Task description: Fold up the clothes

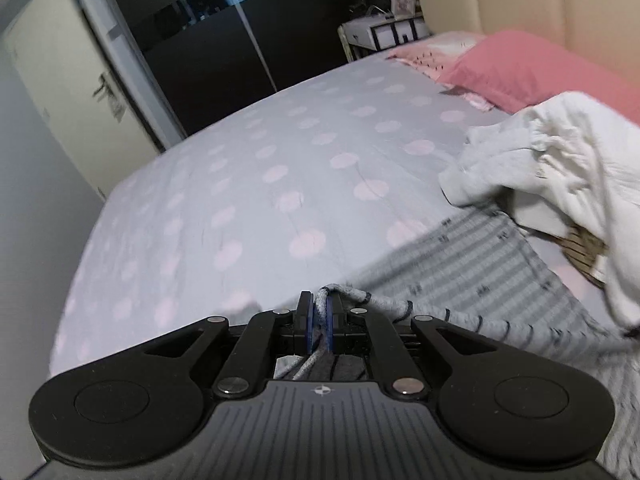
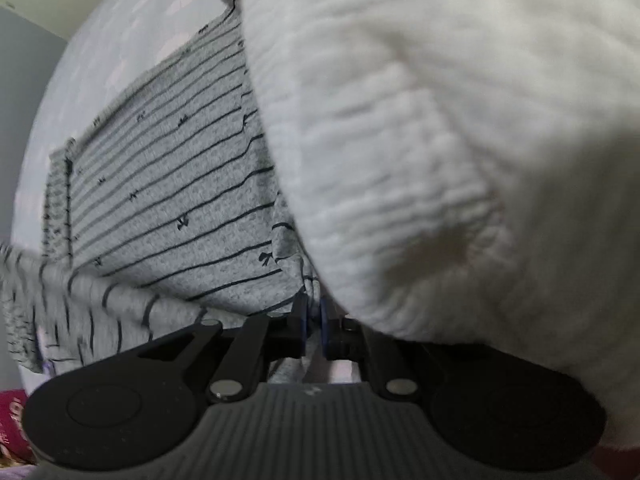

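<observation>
A grey shirt with thin dark stripes (image 1: 492, 272) lies spread on the bed. My left gripper (image 1: 319, 312) is shut on a bunched edge of it, and the cloth runs off to the right. In the right wrist view the same striped shirt (image 2: 168, 192) fills the left half. My right gripper (image 2: 314, 316) is shut on a fold of its edge. A heap of white clothes (image 2: 420, 140) presses close above the right gripper and hides what lies behind it.
The bed has a grey sheet with pink dots (image 1: 248, 184). The white clothes heap (image 1: 560, 184) sits on a basket at the right. A pink pillow (image 1: 532, 68) lies by the beige headboard. A dark wardrobe (image 1: 208, 48) and a bedside stand (image 1: 380, 36) are beyond the bed.
</observation>
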{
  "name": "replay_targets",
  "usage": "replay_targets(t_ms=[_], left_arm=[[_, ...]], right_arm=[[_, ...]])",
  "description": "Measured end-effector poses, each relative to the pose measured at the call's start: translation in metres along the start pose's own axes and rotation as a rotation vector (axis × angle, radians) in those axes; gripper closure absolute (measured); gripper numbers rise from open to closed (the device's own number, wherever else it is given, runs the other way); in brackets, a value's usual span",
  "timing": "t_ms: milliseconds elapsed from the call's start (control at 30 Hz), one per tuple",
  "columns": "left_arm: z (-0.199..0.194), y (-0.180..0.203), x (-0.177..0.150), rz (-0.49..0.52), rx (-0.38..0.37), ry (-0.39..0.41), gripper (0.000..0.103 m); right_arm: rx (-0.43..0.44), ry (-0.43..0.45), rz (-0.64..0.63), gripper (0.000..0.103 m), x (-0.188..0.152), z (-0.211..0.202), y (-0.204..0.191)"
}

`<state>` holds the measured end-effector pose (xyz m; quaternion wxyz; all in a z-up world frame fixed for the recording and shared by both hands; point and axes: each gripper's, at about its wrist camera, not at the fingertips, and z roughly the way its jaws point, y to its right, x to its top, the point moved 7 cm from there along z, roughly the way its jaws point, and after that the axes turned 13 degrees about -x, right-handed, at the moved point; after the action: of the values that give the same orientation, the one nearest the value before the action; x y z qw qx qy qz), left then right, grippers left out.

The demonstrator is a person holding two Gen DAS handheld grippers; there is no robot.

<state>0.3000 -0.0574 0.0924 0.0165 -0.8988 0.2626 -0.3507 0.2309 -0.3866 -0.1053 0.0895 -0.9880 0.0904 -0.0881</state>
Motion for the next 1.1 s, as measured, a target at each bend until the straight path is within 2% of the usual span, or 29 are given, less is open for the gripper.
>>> replay_targets(t_ms=[100, 167, 367, 467, 667, 800, 900, 1000, 1067, 1100], left_arm=[[0.046, 0.024, 0.044, 0.107, 0.05, -0.015, 0.099], [0.078, 0.042, 0.068, 0.156, 0.058, -0.021, 0.099], [0.17, 0.109, 0.111, 0.301, -0.002, -0.046, 0.099], [0.217, 0.14, 0.118, 0.364, -0.031, -0.064, 0.099], [0.293, 0.179, 0.113, 0.415, -0.072, -0.127, 0.099], [0.318, 0.196, 0.106, 0.415, -0.145, -0.124, 0.098], [0.322, 0.197, 0.104, 0.402, -0.207, -0.095, 0.097], [0.315, 0.184, 0.105, 0.348, -0.22, -0.07, 0.081], [0.303, 0.171, 0.106, 0.312, -0.229, -0.044, 0.062], [0.296, 0.163, 0.105, 0.289, -0.233, -0.03, 0.057]], right_arm=[[0.02, 0.016, -0.001, 0.095, -0.003, -0.001, 0.003], [0.033, 0.026, -0.002, 0.095, -0.005, -0.001, 0.006], [0.065, 0.028, 0.014, 0.096, -0.012, 0.001, 0.019], [0.068, 0.023, 0.016, 0.096, -0.016, 0.006, 0.024], [0.075, 0.035, 0.005, 0.096, -0.018, 0.007, 0.025], [0.069, 0.032, -0.009, 0.096, -0.017, 0.01, 0.024], [0.056, 0.028, -0.022, 0.096, -0.016, 0.013, 0.022], [0.047, 0.023, -0.028, 0.096, -0.015, 0.015, 0.02], [0.033, 0.029, -0.039, 0.095, -0.015, 0.013, 0.019], [0.026, 0.032, -0.045, 0.095, -0.016, 0.013, 0.018]])
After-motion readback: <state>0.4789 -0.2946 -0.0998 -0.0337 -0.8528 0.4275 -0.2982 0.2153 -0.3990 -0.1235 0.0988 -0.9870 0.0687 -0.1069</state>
